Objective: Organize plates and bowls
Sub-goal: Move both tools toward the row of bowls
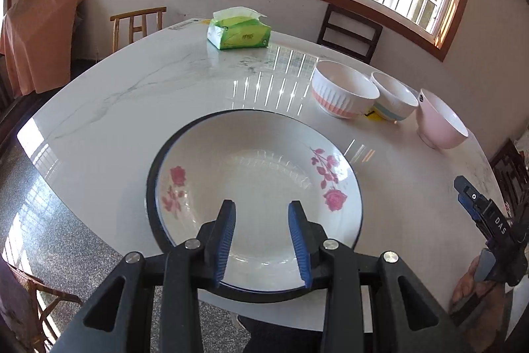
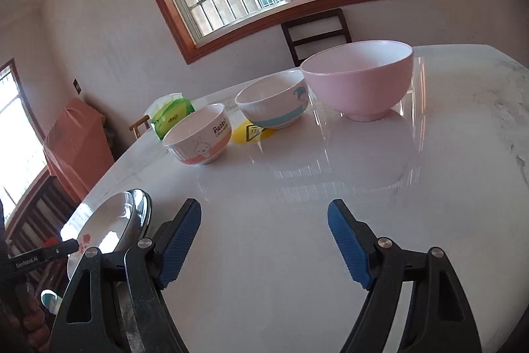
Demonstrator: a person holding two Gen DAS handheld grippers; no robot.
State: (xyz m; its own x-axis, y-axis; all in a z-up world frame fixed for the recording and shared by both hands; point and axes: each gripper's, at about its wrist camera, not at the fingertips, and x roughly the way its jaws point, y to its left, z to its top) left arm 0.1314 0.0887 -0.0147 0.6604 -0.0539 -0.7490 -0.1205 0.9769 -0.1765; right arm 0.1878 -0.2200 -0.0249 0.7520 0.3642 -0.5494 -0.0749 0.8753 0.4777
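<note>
A white plate with pink roses lies on the marble table near its front edge, apparently on top of a dark-rimmed plate. My left gripper is open, its fingers over the plate's near rim, holding nothing. Three bowls stand in a row at the right: a pink-striped bowl, a blue-banded bowl and a plain pink bowl. In the right wrist view they are the rabbit bowl, the blue-banded bowl and the pink bowl. My right gripper is open and empty above bare table; the plate lies to its left.
A green tissue pack sits at the table's far side. A yellow sticker lies between the bowls. Chairs stand around the table under a window. My right gripper shows at the right edge of the left wrist view.
</note>
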